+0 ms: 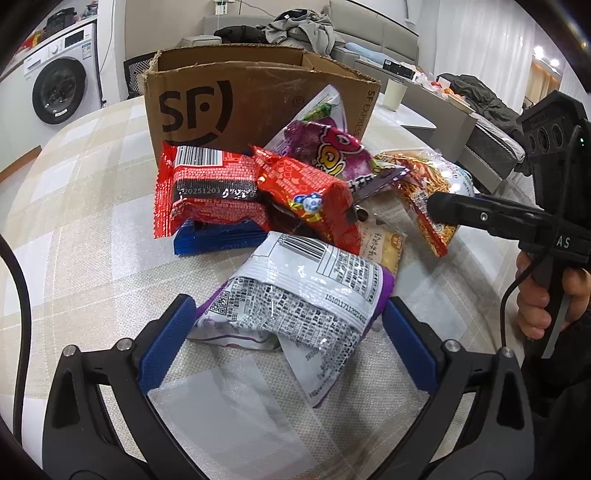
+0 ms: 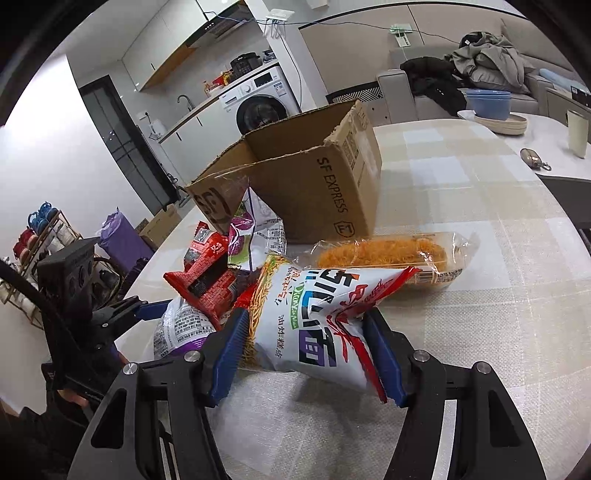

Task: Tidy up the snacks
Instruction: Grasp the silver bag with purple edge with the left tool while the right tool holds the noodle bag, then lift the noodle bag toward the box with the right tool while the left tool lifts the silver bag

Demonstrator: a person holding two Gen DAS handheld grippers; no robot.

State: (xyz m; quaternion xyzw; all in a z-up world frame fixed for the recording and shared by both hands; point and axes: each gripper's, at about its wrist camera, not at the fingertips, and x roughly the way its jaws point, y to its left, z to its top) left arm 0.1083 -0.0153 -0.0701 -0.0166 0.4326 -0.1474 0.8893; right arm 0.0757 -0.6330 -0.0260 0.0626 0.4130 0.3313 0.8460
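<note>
A pile of snack packets lies on the checked tablecloth in front of an open SF cardboard box point(image 1: 255, 99), which also shows in the right wrist view point(image 2: 317, 184). My left gripper point(image 1: 290, 332) is open, its blue pads on either side of a white and purple packet point(image 1: 306, 295) that lies back side up. My right gripper point(image 2: 306, 350) is shut on a white and red fried-noodle packet point(image 2: 314, 317); it shows at the right of the left wrist view point(image 1: 439, 210). Red packets point(image 1: 210, 192) and a purple packet point(image 1: 328, 151) lie behind.
A clear bag of orange strips point(image 2: 391, 254) lies right of the pile. Bowls point(image 2: 491, 110), a cup point(image 2: 576, 133) and keys point(image 2: 532, 157) sit at the table's far right. A sofa with clothes point(image 1: 295, 29) and a washing machine point(image 1: 62, 81) stand beyond.
</note>
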